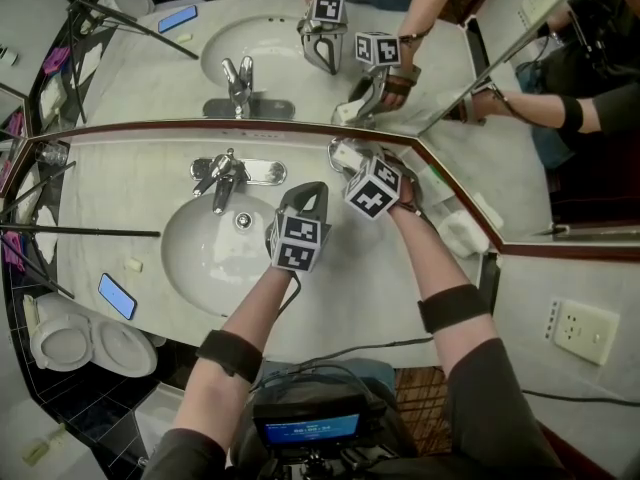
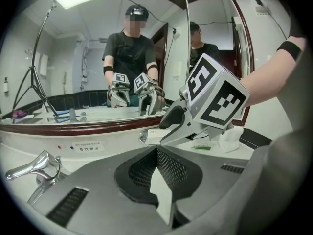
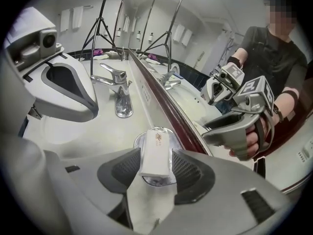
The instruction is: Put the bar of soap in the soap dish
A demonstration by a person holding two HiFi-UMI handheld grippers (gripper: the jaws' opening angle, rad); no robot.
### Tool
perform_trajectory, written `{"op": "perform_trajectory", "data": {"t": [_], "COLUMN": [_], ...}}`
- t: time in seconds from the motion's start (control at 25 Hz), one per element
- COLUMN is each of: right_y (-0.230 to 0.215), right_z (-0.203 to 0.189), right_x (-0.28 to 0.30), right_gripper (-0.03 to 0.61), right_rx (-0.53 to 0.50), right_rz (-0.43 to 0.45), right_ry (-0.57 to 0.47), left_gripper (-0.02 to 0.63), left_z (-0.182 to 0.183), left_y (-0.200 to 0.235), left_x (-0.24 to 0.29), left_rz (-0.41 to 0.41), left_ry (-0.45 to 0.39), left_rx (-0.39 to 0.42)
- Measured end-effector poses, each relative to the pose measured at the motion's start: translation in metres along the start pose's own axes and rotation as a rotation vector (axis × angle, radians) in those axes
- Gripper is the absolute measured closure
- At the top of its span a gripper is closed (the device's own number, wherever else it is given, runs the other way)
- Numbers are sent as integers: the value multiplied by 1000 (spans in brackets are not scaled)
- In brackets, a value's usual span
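Observation:
The white bar of soap [image 3: 155,153] lies on the clear soap dish [image 3: 138,141] by the mirror's base at the back of the counter. My right gripper [image 3: 156,166] points steeply down over it, its jaws either side of the bar and standing just off it, so it is open. In the head view the soap [image 1: 348,155] shows in front of the right gripper [image 1: 350,166]. My left gripper [image 1: 311,192] hovers over the sink's right rim, shut and empty. From the left gripper view its jaws meet [image 2: 157,153], with the soap dish [image 2: 143,137] beyond.
A chrome faucet [image 1: 226,173] stands behind the oval basin [image 1: 200,258]. A blue phone [image 1: 117,295] lies on the counter's left. White items [image 1: 462,234] sit right of the dish in the mirror corner. Tripod legs [image 1: 80,232] cross the left side. A toilet [image 1: 92,344] is below.

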State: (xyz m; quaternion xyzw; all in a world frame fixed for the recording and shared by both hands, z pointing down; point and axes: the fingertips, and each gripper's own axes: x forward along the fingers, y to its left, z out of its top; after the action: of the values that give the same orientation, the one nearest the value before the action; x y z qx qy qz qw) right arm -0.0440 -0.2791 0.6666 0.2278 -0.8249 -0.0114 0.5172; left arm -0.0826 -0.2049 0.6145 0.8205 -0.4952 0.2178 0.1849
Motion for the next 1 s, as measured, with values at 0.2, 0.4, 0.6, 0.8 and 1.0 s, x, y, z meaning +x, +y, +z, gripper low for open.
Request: {"op": "perform_trajectory", "data": {"t": [0.2,0.4,0.6,0.8,1.0], "right_y": [0,3,4,5,15], "right_z": [8,13,8,-2,-37], "right_x": [-19,-57,-113,-169,-200], "right_gripper": [354,421,526,559,561], "right_rx": [19,93,200,380,628], "right_rz": [-19,-37,-105,-161,-170], "right_ry": [-38,-121,-222,-348,-472], "left_gripper": [611,611,611,612,611], "left_z": [3,15,25,32,30], "left_y": [-1,-5,-12,-19,-32], "left_x": [-9,-25,-52,-80,-106], "left_rz": [3,-3,-2,0,-2], "left_ry": [-7,-22,-41,-67,-91], "left_rx": [4,16,43,53,47]}}
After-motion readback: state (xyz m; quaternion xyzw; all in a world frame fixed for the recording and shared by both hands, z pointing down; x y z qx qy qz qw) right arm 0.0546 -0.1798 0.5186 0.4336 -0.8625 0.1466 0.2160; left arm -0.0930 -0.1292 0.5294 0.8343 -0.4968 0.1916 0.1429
